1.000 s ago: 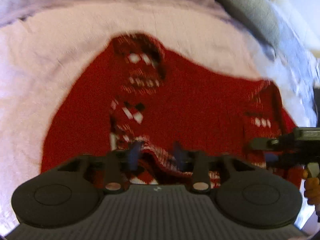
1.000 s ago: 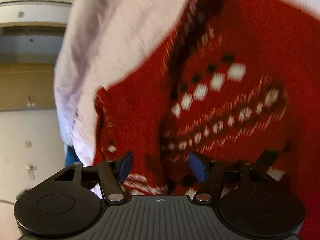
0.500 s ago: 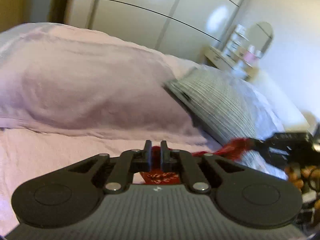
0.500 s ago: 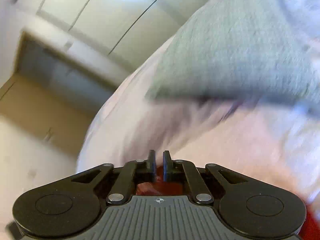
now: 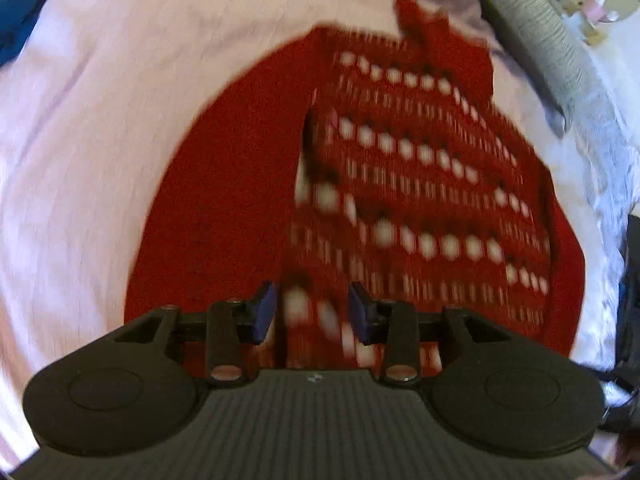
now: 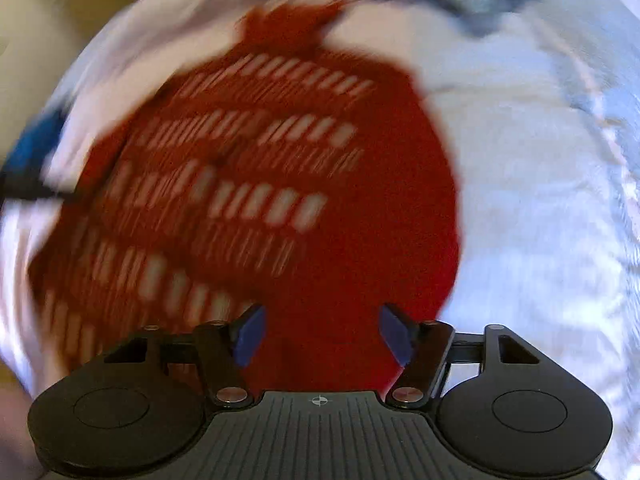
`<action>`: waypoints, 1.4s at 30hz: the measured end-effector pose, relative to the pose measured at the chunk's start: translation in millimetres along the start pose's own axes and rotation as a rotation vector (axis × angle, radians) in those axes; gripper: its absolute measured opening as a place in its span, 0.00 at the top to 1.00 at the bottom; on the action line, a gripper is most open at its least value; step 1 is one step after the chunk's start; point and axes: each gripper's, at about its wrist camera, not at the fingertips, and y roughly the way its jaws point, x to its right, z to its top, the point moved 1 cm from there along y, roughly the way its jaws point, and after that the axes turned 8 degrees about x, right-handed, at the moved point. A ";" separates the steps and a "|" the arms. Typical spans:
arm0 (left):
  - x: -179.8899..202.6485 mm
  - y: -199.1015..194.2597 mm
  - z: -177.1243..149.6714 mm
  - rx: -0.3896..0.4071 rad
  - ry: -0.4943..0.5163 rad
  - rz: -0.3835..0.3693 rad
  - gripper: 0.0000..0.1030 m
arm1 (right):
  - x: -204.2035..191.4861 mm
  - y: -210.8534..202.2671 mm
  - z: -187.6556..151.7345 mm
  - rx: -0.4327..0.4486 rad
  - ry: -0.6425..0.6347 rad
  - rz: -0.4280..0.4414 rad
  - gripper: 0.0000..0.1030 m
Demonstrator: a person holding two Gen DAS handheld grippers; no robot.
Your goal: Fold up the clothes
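Here, a red sweater [image 5: 248,216] patterned with white dots and dashes lies spread on a bed [image 5: 100,128] covered by a pale pink sheet, a grey striped pillow [image 5: 532,36] near its far end. The left gripper [image 5: 312,312] hangs over the patterned part, its jaws opening and gripping nothing. The right gripper [image 6: 322,332], jaws opening wide, is above the plain red part, also free of cloth

A pale pink bedsheet [image 5: 120,120] covers the bed, with a grey ribbed pillow [image 5: 532,12] at its edge.
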 end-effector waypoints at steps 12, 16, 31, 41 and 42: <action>16.3 -12.7 -16.6 0.026 0.020 -0.054 0.68 | 27.0 17.3 -91.2 -0.064 0.709 0.186 0.92; 13.4 -23.7 -16.5 0.058 0.040 -0.035 0.68 | 59.7 -28.7 -70.6 0.102 0.761 0.317 0.92; -5.3 -60.7 -49.7 0.118 0.101 0.169 0.65 | 223.5 -116.7 -159.1 0.622 1.859 -0.295 0.32; -15.4 -39.7 -76.4 0.117 0.312 0.238 0.58 | 149.0 -20.6 -99.0 0.301 1.652 -0.163 0.32; -19.2 -33.2 -74.4 0.113 0.320 0.224 0.66 | 142.0 -15.7 -95.5 0.287 1.647 -0.167 0.32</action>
